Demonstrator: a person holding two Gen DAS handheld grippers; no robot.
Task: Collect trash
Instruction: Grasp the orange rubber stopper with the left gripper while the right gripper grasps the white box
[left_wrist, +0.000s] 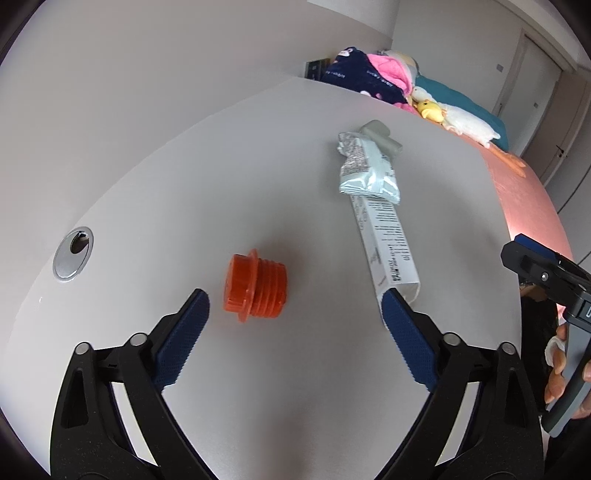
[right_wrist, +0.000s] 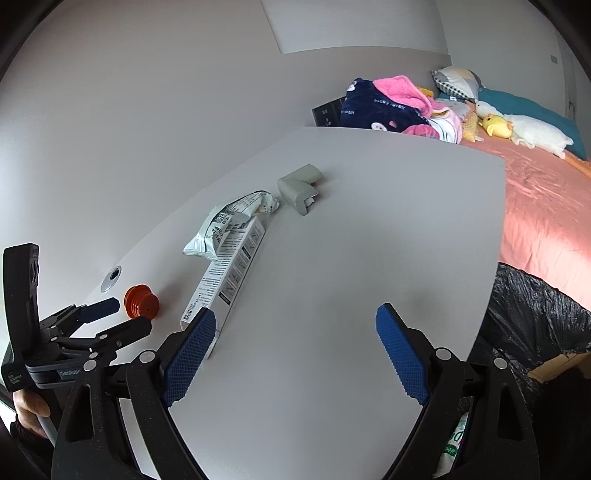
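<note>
An orange threaded cap lies on its side on the white table, just ahead of my left gripper and close to its left finger. That gripper is open and touches nothing. A long white printed carton reaches back from its right fingertip to a crumpled pale wrapper and a grey corner guard. In the right wrist view my right gripper is open over bare table. Its left finger overlaps the near end of the carton, and the cap lies further left.
A black trash bag hangs open off the table's right edge. A metal cable grommet sits at the table's left. Behind the table is a bed with a pink sheet, clothes and plush toys. A hand holds the right gripper.
</note>
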